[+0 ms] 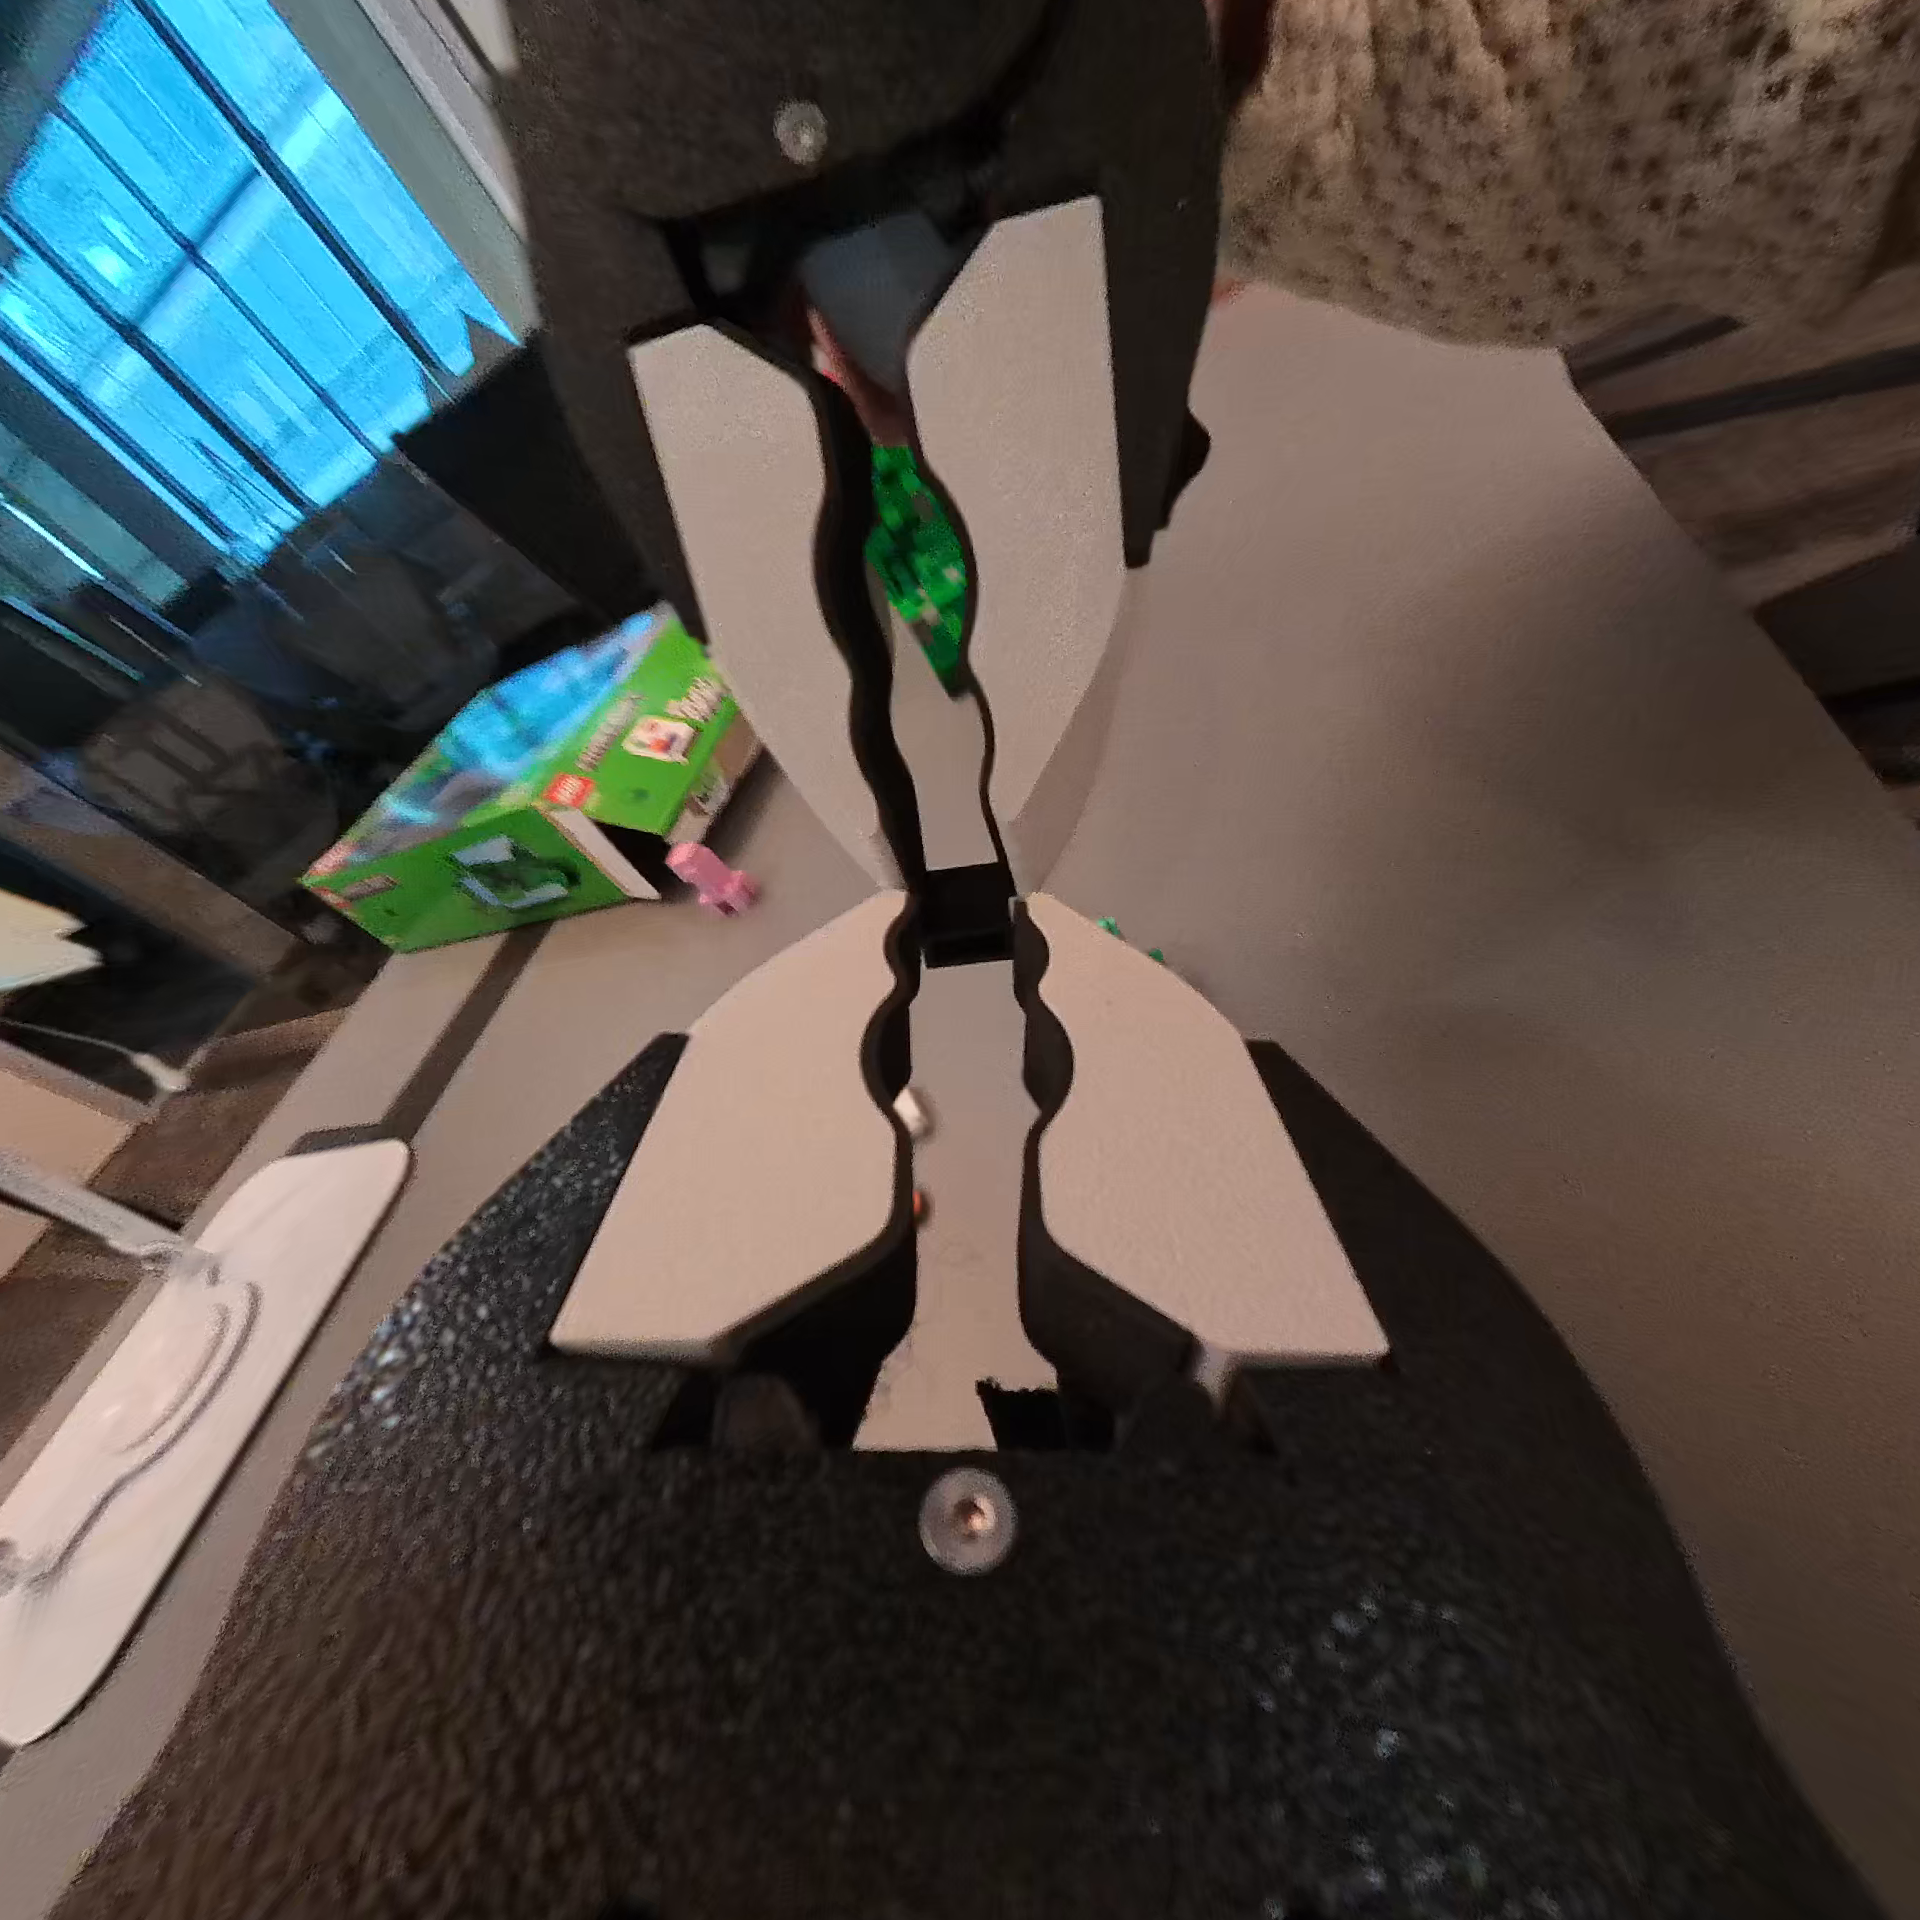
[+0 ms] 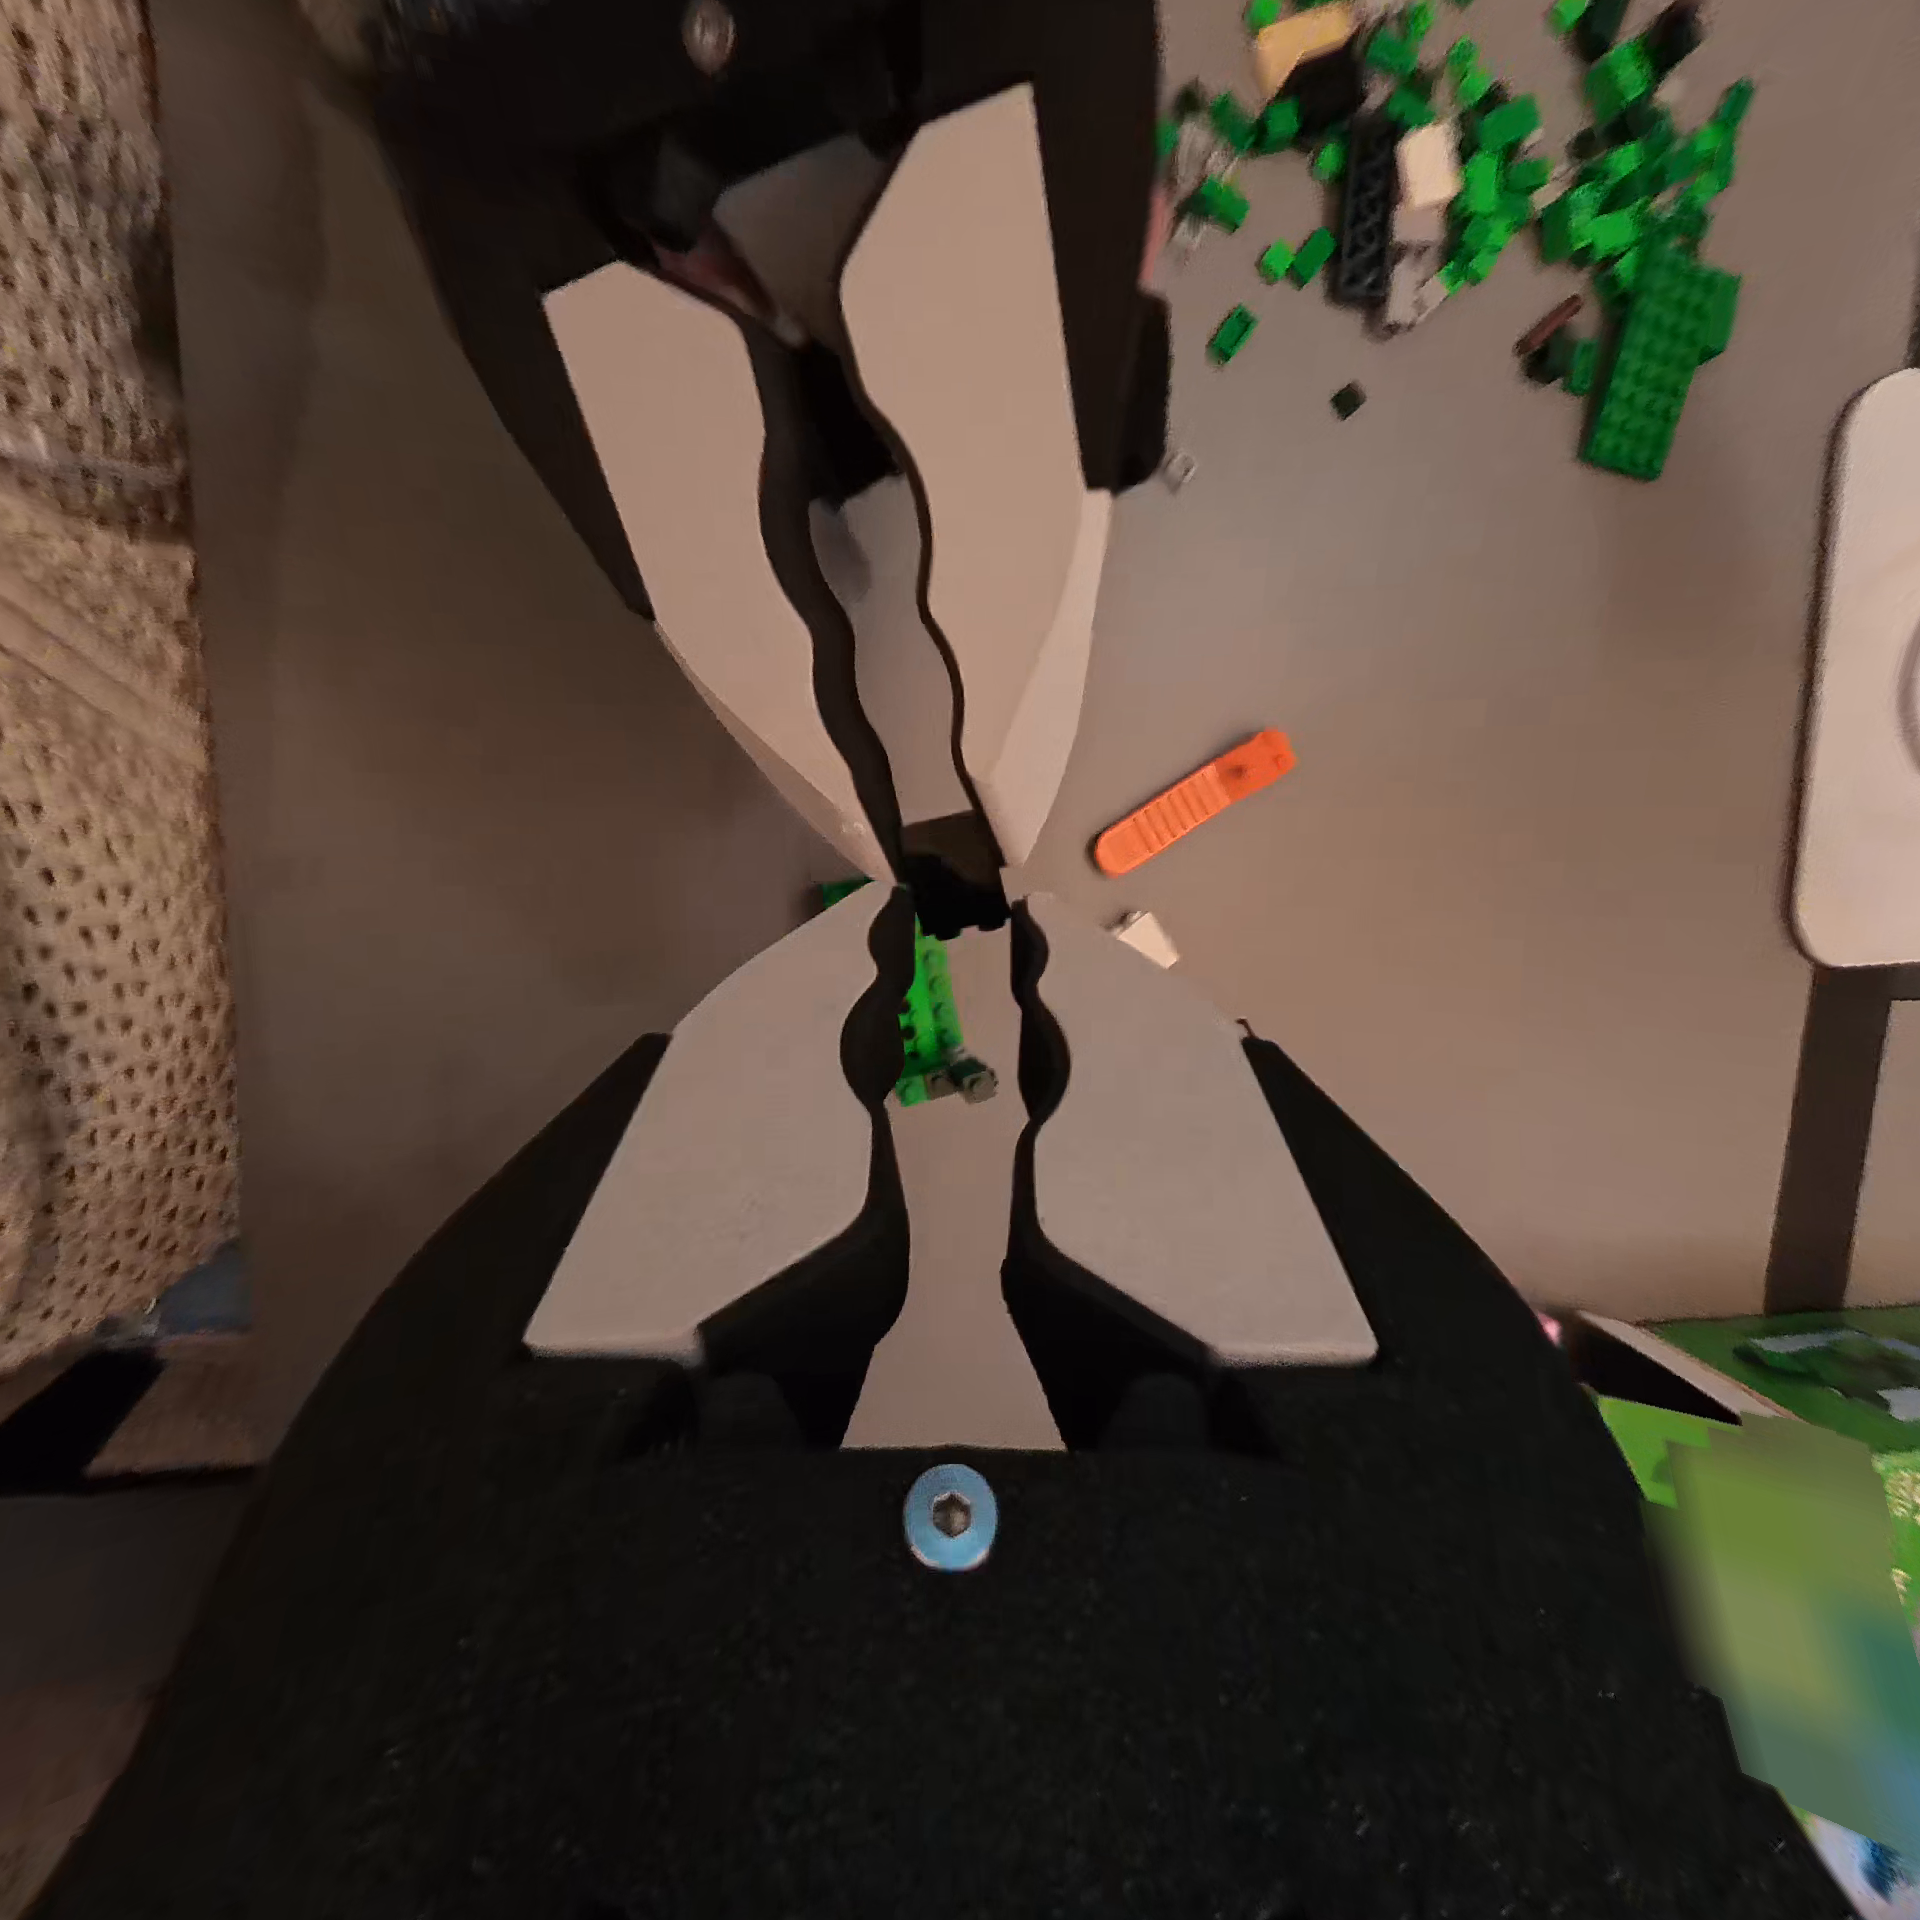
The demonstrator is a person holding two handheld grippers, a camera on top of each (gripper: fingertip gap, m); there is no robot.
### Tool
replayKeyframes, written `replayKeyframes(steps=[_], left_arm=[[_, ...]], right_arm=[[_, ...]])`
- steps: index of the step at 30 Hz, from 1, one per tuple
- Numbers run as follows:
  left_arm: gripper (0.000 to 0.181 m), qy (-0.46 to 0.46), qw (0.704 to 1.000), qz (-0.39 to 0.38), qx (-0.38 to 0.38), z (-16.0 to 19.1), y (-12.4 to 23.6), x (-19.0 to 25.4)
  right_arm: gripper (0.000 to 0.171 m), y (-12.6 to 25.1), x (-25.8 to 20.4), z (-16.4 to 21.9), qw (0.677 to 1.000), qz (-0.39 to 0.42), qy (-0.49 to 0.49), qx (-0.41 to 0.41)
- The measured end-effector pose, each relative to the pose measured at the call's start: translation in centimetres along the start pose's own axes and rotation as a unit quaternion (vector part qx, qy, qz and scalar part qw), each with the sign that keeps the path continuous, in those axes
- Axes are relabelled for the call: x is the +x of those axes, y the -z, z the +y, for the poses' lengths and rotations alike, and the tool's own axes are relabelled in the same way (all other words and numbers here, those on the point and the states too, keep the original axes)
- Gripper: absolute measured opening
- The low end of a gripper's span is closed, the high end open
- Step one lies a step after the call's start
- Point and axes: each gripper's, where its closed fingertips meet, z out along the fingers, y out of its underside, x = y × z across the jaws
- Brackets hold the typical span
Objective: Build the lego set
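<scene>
My two grippers meet tip to tip above the grey table [image 1: 1403, 831]. In the left wrist view my left gripper [image 1: 964, 925] is shut on a small black brick [image 1: 966, 904], and the right gripper [image 1: 958, 864] comes in from above onto the same piece. In the right wrist view my right gripper [image 2: 951, 914] is shut on the black brick [image 2: 948, 896], with the left gripper [image 2: 940, 847] opposite. A green partial build [image 2: 930, 1023] lies on the table beneath the right fingers. A green printed plate [image 1: 920, 551] shows behind the right gripper.
A pile of several loose green and black bricks [image 2: 1507, 156] and a green plate [image 2: 1652, 364] lie at the far right. An orange brick separator [image 2: 1195, 805] and a small white brick [image 2: 1148, 935] are close by. The green set box [image 1: 540, 800], a pink figure [image 1: 712, 878] and a white stand base [image 1: 156, 1403] are to the left. Only a small space, under 4 cm, lies between the two pairs of fingers. The orange brick separator [image 2: 1195, 805] is about 15 cm from both grippers' fingertips.
</scene>
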Motion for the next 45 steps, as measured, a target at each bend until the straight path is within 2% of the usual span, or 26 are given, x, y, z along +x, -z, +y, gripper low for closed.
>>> replayKeyframes(steps=[3,5,7,10,17,28,30,32,33,34,39,45], left_arm=[[0.016,0.035,0.992,-0.027,0.118,-2.6,1.8,-1.3],[0.016,0.08,0.977,-0.006,0.2,-4.7,3.2,-1.6],[0.016,0.097,0.964,0.009,0.247,-5.9,4.2,-1.6],[0.016,0.114,0.955,0.015,0.275,-6.4,4.7,-1.5],[0.016,0.137,0.939,0.03,0.314,-7.2,5.4,-1.4],[0.016,0.148,0.94,0.046,0.303,-6.6,4.9,-1.2],[0.021,0.153,0.949,0.058,0.271,-5.6,4.0,-0.9],[0.061,0.159,0.97,0.067,0.172,-2.7,2.0,-0.5],[0.075,0.162,0.978,0.076,0.108,-0.8,1.0,0.0],[0.08,0.165,0.981,0.088,0.05,0.9,0.1,0.7],[0.069,0.14,0.973,0.134,-0.121,6.0,-2.1,4.2],[0.051,0.141,0.956,0.152,-0.207,8.9,-2.9,5.5]], right_arm=[[0.033,2.3,1.1,-2.3,0.989,0.034,-0.035,0.136],[0.033,4.2,0.6,-4.1,0.965,0.007,-0.063,0.254],[0.032,5.3,0.2,-5.0,0.939,-0.017,-0.087,0.332],[0.03,6.5,-0.7,-6.0,0.899,-0.056,-0.101,0.422],[0.027,6.6,-1.1,-6.5,0.861,-0.086,-0.114,0.489],[0.016,5.8,-1.1,-6.0,0.864,-0.08,-0.109,0.485],[0.016,5.4,-0.9,-5.3,0.875,-0.069,-0.11,0.466],[0.016,4.8,-0.5,-4.0,0.892,-0.053,-0.116,0.434],[0.016,4.4,-0.3,-3.1,0.903,-0.043,-0.12,0.411],[0.016,4.0,-0.2,-2.1,0.912,-0.033,-0.122,0.389],[0.016,1.0,-0.7,2.1,0.956,-0.028,-0.128,0.264],[0.016,-2.1,-1.5,4.0,0.981,-0.054,-0.108,0.149]])
